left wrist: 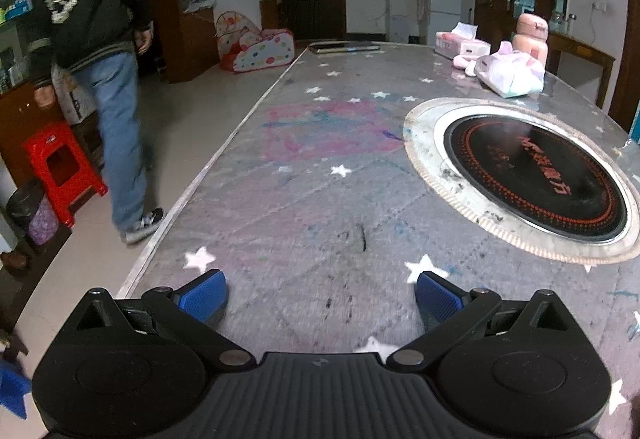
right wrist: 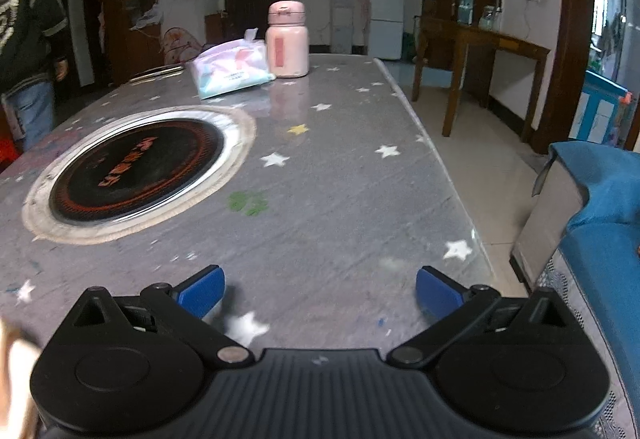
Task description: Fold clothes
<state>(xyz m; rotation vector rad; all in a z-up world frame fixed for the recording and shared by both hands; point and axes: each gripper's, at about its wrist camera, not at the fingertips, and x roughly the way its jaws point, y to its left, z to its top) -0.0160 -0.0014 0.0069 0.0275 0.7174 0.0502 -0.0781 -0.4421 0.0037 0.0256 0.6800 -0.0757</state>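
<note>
Left gripper [left wrist: 322,295] and right gripper [right wrist: 320,289] both hover with jaws apart over the near edge of the bench [left wrist: 320,199], holding nothing, apparently waiting, as no clothes show on it.

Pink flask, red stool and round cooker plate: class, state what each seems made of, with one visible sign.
Pink flask: probably matte plastic or coated metal, even dull colour.
Red stool: glossy moulded plastic, one-piece legs.
Cooker plate: likely black glass-ceramic, reflective, with a metal-looking ring.

Blue cloth [right wrist: 608,199] cut off at right edge
</note>
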